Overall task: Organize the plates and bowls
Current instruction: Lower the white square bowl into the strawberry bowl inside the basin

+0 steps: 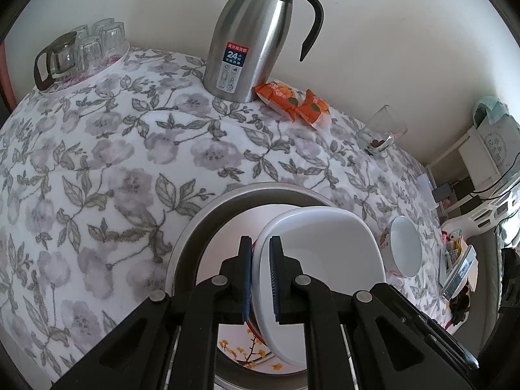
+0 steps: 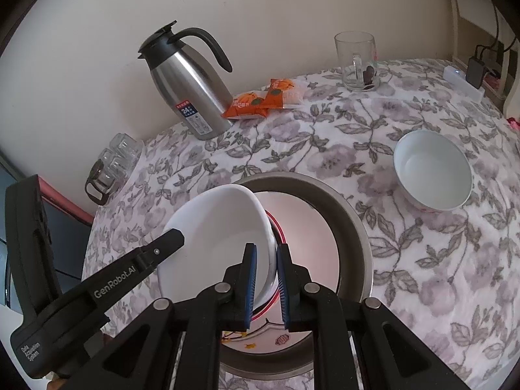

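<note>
A white dish with rounded corners is held tilted above a metal basin. My left gripper is shut on its left rim. My right gripper is shut on its right rim; the dish shows there as a white bowl shape. The basin holds a plate with a red rim and flower print, partly hidden under the dish. A second white bowl with a flowered outside stands on the cloth to the right; it also shows in the left wrist view.
A steel thermos jug stands at the back by the wall. Orange snack packets lie beside it. A glass mug stands at the back right. A tray of glasses with a small glass pot sits at the back left.
</note>
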The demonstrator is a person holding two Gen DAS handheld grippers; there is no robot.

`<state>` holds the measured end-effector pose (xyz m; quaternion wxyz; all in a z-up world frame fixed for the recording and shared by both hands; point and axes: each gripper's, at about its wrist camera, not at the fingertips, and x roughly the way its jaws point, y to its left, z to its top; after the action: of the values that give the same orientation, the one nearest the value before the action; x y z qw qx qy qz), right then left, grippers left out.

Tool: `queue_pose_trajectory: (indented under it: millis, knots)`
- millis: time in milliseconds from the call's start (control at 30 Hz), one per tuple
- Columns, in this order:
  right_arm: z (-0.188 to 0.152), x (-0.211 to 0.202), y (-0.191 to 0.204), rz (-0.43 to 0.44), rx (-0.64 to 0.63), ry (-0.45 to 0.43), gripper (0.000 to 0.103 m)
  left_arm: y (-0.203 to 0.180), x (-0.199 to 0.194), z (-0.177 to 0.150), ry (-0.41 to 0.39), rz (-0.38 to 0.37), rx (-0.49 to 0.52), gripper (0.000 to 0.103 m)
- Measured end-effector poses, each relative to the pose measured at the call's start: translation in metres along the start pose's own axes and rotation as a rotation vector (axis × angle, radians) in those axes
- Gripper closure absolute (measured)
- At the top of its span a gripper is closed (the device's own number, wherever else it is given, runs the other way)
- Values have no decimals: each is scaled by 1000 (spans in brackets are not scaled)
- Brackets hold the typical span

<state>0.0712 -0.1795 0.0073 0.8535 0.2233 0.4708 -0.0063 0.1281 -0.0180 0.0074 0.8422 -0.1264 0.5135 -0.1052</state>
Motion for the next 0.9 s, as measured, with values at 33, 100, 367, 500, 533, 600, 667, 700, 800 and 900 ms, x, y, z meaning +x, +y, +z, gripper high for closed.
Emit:
queue_pose_trajectory:
  millis: [33, 100, 367, 500, 533, 600, 667, 700, 800, 900]
  knots:
    - [0, 0, 1, 1, 0, 0, 89, 0, 0, 0, 0, 1, 1, 94]
    - [0, 1, 1, 1, 2, 3, 89, 0, 0, 0, -4, 4, 4, 94]
    - [1, 5, -1, 8, 5, 7, 89, 0, 2, 1, -14, -7, 2, 94]
    - [3, 6, -5, 22, 14, -2, 89, 1, 5, 1, -19, -17, -3, 94]
    - [3, 6, -4, 23, 13, -3, 89, 1, 6, 2, -20, -18, -4, 94]
    - [4, 6, -5, 24, 15, -4, 89, 1, 6, 2, -22, -21, -3, 94]
    - [4, 7, -6, 28, 19, -3, 89, 0, 7, 3, -23, -24, 0, 94]
    - [4, 7, -7, 30, 24, -2, 89, 0, 8, 3, -24, -29, 1, 94]
    - [5, 10, -9, 36, 32, 2, 89, 0, 9, 4, -22, -38, -2, 94]
    - [4, 11, -9, 32, 27, 5, 89, 0, 11, 4, -19, -40, -1, 93]
